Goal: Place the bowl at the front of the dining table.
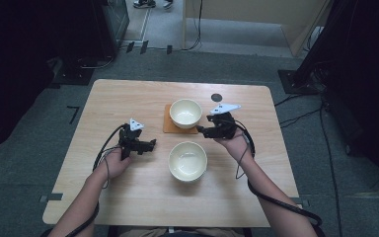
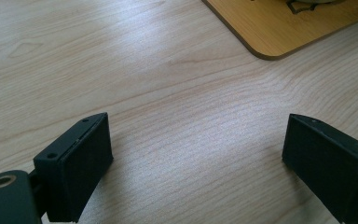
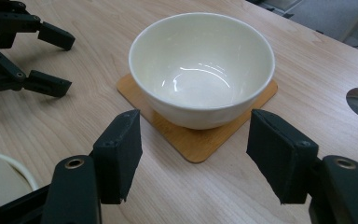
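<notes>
facing bowl (image 3: 202, 70) – tongs (image 3: 196, 156) apart

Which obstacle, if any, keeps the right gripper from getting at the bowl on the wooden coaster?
Probably none. The right gripper faces the bowl on the coaster with jaws open and bare table between them; the left gripper is off to the side.
</notes>
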`<state>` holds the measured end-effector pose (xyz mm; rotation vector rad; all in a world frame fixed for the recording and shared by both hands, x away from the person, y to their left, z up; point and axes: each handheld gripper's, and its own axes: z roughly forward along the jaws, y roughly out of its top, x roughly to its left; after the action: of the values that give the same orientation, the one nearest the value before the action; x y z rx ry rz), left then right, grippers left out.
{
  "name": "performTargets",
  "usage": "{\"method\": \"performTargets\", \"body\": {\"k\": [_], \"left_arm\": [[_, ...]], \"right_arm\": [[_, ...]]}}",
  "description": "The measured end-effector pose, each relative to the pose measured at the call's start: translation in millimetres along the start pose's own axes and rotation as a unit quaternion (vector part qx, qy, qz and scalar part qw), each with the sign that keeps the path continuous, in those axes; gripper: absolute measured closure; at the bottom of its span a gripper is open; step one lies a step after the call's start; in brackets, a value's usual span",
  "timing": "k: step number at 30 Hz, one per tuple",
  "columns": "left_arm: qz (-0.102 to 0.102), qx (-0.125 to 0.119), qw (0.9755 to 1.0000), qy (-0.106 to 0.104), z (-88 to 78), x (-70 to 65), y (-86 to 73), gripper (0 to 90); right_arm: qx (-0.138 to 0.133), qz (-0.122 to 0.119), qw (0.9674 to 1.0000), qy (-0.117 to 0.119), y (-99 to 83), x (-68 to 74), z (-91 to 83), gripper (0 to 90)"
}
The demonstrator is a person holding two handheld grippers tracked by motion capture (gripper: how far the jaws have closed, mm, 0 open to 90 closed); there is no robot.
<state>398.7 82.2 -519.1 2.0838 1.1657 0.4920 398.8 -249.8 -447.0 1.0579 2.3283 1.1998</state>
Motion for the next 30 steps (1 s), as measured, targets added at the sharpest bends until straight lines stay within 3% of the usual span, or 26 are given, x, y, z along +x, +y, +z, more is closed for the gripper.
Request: {"method": "performTargets", "body": {"k": [30], "left_arm": [[0.0, 0.002, 1.0, 0.001, -1.6, -1.5, -1.3, 7.7]], "right_arm": [[-0.018, -0.007, 0.9997, -0.016, -25.7, 5.5, -38.3, 29.4]]}}
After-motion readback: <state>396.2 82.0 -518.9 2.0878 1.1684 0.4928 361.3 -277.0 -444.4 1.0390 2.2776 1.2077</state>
